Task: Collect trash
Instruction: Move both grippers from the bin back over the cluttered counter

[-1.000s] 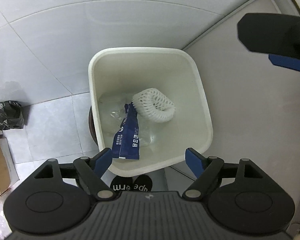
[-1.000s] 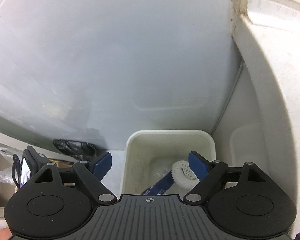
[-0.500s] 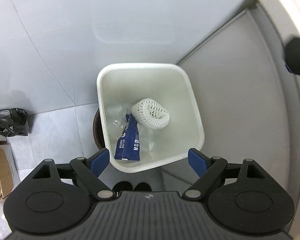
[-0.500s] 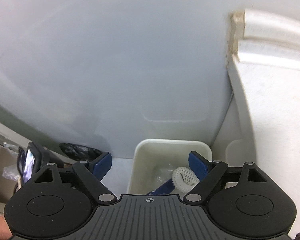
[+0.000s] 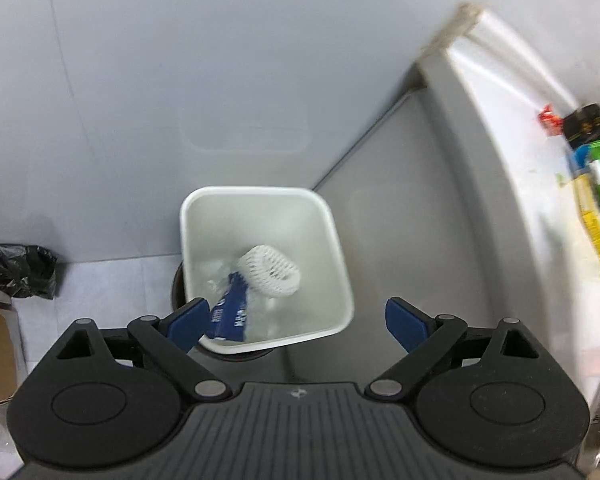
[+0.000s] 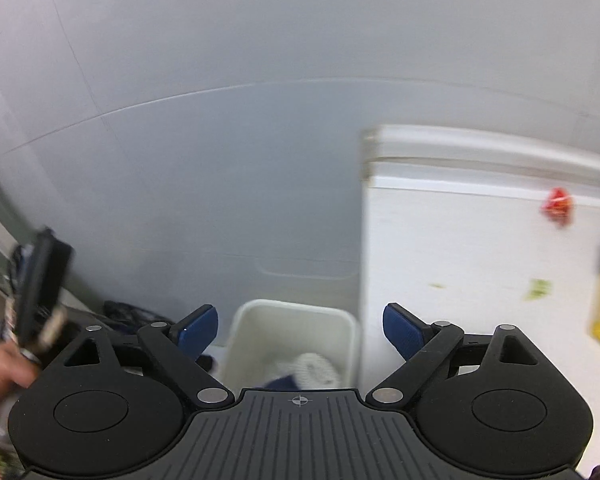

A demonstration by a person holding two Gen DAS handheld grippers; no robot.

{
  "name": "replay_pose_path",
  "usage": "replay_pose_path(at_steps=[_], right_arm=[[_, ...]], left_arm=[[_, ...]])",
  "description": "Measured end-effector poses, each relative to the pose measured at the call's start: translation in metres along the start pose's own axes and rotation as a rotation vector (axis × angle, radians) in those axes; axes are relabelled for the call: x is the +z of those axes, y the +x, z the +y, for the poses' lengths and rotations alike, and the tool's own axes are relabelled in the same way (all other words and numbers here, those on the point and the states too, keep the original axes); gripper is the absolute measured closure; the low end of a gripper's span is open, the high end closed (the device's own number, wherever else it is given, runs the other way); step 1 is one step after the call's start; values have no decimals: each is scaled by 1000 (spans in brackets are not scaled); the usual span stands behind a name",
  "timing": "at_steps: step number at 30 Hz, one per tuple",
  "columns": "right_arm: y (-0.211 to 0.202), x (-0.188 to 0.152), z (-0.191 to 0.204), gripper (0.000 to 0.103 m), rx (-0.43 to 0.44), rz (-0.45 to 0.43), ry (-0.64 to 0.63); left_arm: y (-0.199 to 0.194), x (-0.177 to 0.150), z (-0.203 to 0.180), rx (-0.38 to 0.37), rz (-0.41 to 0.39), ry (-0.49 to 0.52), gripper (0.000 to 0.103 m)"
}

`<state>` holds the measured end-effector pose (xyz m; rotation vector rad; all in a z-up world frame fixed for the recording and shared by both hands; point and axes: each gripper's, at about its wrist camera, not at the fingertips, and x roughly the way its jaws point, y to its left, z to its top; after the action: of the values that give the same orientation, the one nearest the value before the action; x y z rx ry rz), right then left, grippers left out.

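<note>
Reaching for wrappers (image 5: 596, 184) at right frame edge — both claws wide, just opened further, empty — risks scattering them off the counter (image 5: 512, 168).

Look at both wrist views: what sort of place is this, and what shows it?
Probably a kitchen or utility corner indoors. A white waste bin stands on a tiled floor against a plain wall, beside a white counter scattered with snack wrappers.
</note>
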<state>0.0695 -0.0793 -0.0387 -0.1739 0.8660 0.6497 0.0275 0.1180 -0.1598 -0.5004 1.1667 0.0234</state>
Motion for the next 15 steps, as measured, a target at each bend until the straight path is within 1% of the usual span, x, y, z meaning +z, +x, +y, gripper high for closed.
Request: replay_pose_path(at_steps=[4, 8, 11, 13, 15], right_arm=[[-23, -20, -24, 11, -88, -23, -18], [-45, -38, -51, 9, -194, -37, -58], [-67, -51, -73, 8, -258, -44, -110], [-78, -59, -90, 8, -283, -44, -137], [-88, -68, -110, 8, -310, -38, -136]], left_arm=[[-12, 1, -26, -24, -44, 14, 6], [-24, 7, -54, -42, -86, 45, 4], [-29, 12, -78, -62, -108, 86, 3], [-28, 15, -96, -73, -116, 124, 3], [-29, 19, -115, -87, -120, 162, 3]])
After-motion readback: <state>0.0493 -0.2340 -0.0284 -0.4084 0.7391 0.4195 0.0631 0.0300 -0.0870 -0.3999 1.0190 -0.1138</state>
